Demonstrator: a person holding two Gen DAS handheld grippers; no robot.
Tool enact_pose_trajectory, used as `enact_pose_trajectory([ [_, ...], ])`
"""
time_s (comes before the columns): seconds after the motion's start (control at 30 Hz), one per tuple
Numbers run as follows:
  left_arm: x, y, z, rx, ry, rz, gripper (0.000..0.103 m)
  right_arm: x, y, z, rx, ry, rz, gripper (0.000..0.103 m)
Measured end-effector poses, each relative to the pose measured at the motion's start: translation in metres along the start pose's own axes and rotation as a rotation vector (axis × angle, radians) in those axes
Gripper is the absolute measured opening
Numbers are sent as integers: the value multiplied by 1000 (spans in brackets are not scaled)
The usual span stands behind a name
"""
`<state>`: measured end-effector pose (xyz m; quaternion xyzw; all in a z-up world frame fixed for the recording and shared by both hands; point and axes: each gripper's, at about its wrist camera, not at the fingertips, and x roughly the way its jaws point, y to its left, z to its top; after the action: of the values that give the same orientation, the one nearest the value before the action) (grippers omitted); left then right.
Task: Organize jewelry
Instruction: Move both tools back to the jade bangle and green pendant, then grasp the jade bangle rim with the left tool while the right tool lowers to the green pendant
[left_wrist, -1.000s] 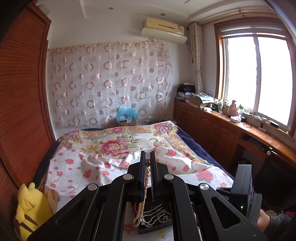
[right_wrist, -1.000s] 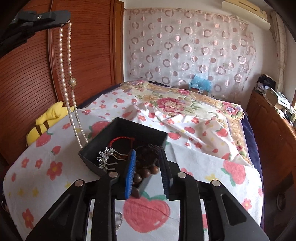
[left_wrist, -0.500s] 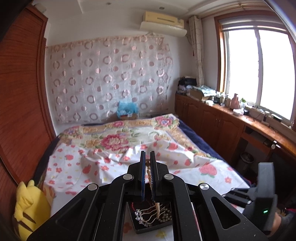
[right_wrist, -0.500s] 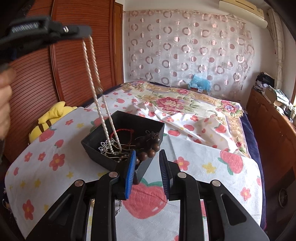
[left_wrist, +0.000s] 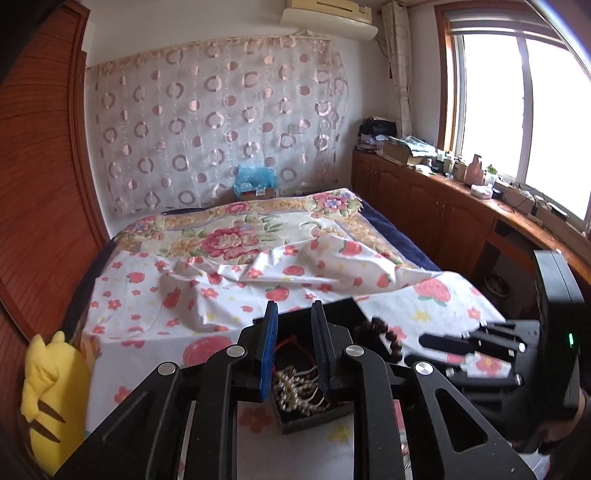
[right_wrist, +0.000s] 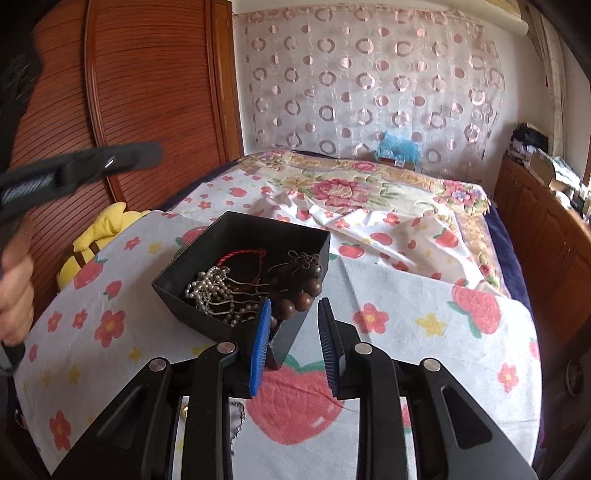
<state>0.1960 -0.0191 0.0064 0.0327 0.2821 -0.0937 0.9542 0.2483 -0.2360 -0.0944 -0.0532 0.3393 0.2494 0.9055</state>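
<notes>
Both tongs, left (left_wrist: 294, 347) and right (right_wrist: 291, 345), stand open and empty over the black box (right_wrist: 236, 236) on the bed where the pearl necklace (right_wrist: 212, 291) lies heaped, so reaching in carelessly could snag the wooden beads (right_wrist: 301, 284) draped over its rim.

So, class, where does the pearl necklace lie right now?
In the right wrist view the pearl necklace lies heaped in the left half of the black box, beside the brown wooden beads, on the strawberry-print cloth.

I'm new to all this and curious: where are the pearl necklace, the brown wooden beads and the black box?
pearl necklace (right_wrist: 212, 291), right wrist view, heaped strands.
brown wooden beads (right_wrist: 301, 291), right wrist view, large beads.
black box (right_wrist: 258, 230), right wrist view, far inner wall.
</notes>
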Motion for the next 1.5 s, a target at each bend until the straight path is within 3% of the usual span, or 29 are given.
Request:
enact_pose_trajectory([
  [0.13, -3, 4, -18, 8, 19, 5, 18, 14, -3, -1, 40, 29, -6, 39],
  [0.33, -3, 17, -45, -18, 55, 0, 17, 26, -7, 3, 102, 60, 46, 40],
  [0.8, -3, 28, -81, -52, 108, 3, 18, 7, 34, 13, -24, 4, 87, 39],
  [0.97, -13, 22, -95, -41, 118, -8, 37, -2, 31, 4, -26, -2, 68, 39],
  [1.1, -19, 14, -109, -26, 139, -23, 44, -14, 31, -12, -36, -5, 47, 39],
  [1.17, -24, 9, -114, -22, 144, -34, 55, -20, 31, -22, -43, 0, 41, 39],
  [1.47, -30, -13, -135, 12, 193, -93, 55, -26, 32, -65, -66, 61, 30, 39],
  [1.5, -29, -17, -138, 21, 201, -100, 55, -24, 33, -69, -67, 79, 40, 27],
])
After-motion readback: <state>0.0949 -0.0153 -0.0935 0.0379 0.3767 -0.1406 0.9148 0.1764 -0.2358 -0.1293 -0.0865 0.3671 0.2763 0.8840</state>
